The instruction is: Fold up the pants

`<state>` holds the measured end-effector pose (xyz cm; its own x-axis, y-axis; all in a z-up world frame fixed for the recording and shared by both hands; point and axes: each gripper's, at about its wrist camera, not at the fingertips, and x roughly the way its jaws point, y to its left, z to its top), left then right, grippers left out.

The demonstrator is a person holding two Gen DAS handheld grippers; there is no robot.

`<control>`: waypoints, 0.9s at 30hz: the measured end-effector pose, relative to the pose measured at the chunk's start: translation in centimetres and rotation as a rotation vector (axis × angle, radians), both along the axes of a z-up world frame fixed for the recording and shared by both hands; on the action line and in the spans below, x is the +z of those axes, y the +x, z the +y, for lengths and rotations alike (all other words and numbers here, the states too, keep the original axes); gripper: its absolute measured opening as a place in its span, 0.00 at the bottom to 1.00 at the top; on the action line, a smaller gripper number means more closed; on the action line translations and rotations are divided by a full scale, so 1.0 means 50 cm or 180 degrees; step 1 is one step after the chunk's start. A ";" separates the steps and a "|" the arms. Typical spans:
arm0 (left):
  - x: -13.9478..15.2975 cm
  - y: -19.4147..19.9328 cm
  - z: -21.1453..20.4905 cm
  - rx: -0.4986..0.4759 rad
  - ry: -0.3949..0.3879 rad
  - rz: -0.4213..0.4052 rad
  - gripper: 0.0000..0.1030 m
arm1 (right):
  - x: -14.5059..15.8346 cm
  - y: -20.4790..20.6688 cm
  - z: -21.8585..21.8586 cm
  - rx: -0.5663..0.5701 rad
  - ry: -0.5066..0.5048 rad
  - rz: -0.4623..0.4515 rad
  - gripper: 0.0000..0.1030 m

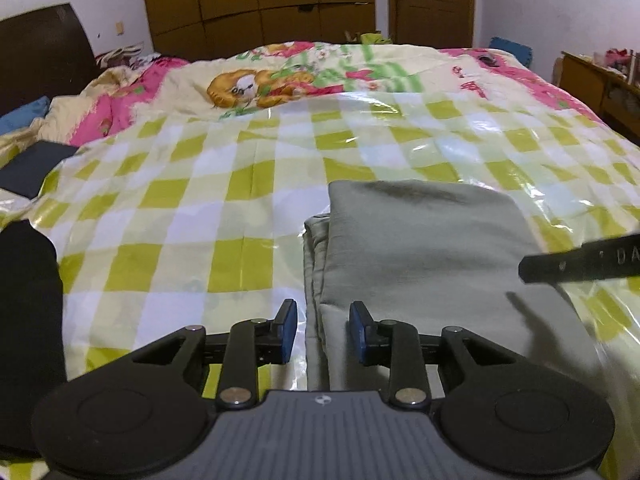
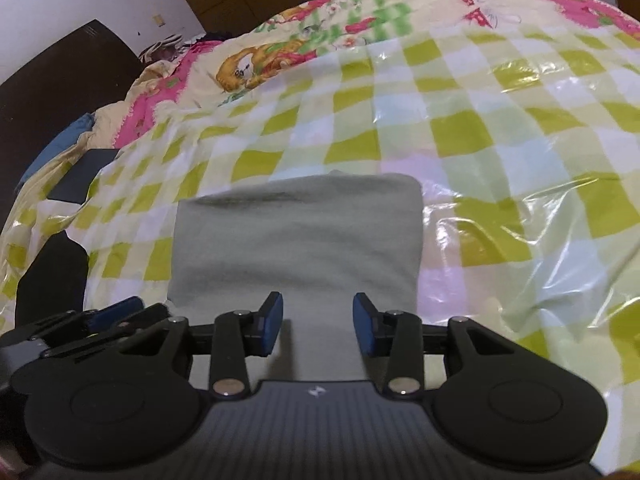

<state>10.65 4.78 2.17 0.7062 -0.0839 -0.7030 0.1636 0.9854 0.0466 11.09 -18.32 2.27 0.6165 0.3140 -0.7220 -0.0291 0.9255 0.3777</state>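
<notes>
Grey-green pants [image 1: 424, 248] lie folded into a compact rectangle on the green-and-white checked plastic sheet [image 1: 192, 208] over the bed. My left gripper [image 1: 323, 330] is open and empty, hovering over the pants' near left edge. My right gripper [image 2: 318, 326] is open and empty above the near middle of the pants [image 2: 300, 240]. One finger of the right gripper [image 1: 580, 266] shows at the right of the left wrist view. The left gripper [image 2: 100, 316] shows at the lower left of the right wrist view.
A cartoon-print quilt [image 1: 280, 76] covers the far bed. A dark flat object [image 1: 32, 168] lies at the left, with black cloth [image 1: 28, 320] nearer. A dark headboard [image 1: 40, 52], brown wardrobe [image 1: 260, 0], door [image 1: 432, 0] and a wooden cabinet [image 1: 592, 84] surround the bed.
</notes>
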 end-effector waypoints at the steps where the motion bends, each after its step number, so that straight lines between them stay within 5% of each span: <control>1: -0.002 -0.002 -0.001 -0.0020 0.0012 0.0016 0.42 | -0.003 -0.002 -0.008 -0.0030 0.0030 0.0000 0.45; 9: -0.023 0.003 -0.018 -0.0060 0.0300 0.0143 0.45 | -0.014 -0.018 -0.007 -0.0036 -0.0127 0.0043 0.46; 27: -0.026 -0.027 -0.037 -0.0208 0.0284 0.0236 0.47 | -0.004 -0.068 -0.020 -0.0061 -0.0350 0.0075 0.46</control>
